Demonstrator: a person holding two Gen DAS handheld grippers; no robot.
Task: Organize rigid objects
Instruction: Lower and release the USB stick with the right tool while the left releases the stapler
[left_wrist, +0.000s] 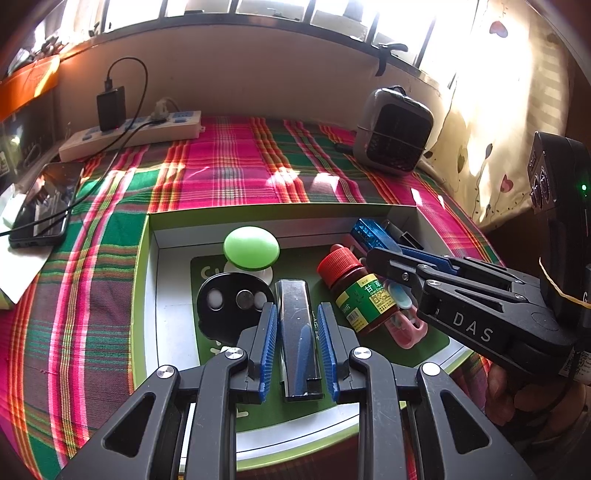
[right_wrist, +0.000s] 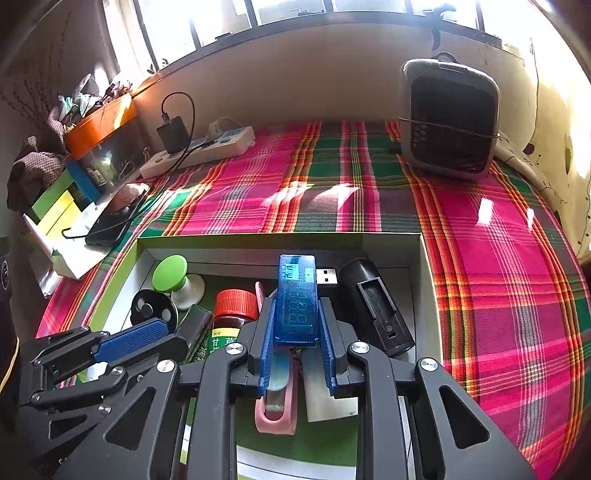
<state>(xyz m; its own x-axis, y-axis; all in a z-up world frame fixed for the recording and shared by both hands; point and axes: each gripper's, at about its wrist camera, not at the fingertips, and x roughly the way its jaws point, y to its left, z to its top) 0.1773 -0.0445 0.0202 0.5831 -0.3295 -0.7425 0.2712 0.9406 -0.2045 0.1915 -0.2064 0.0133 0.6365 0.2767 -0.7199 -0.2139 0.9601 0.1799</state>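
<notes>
Left wrist view: left gripper (left_wrist: 297, 332) has its jaws narrow around a black glossy bar (left_wrist: 297, 336), blue pads close on both long sides, whether they press can't be told; bar lies flat on the floor of the green-rimmed box (left_wrist: 142, 295), which sits on the plaid cloth (left_wrist: 229, 162). Box contents here: green round knob (left_wrist: 251, 246) on a white base at the back, black disc with round insets (left_wrist: 231, 301) just left of the bar, red-capped brown bottle (left_wrist: 351, 290) lying tilted to its right, pink clip-like piece (left_wrist: 406, 330) beside the bottle. Right gripper (left_wrist: 373, 258) reaches in from the right side. Right wrist view: right gripper (right_wrist: 297, 328) is clamped on a blue translucent USB meter (right_wrist: 297, 295), metal plug pointing toward the back wall, meter lifted over the box. Black charger cradle (right_wrist: 376, 306) lies just right of it, bottle and pink piece below-left. Step looks like placing or picking items in the box, both tools busy. Next move likely needs a free spot for the meter near the back wall without knocking the cradle
</notes>
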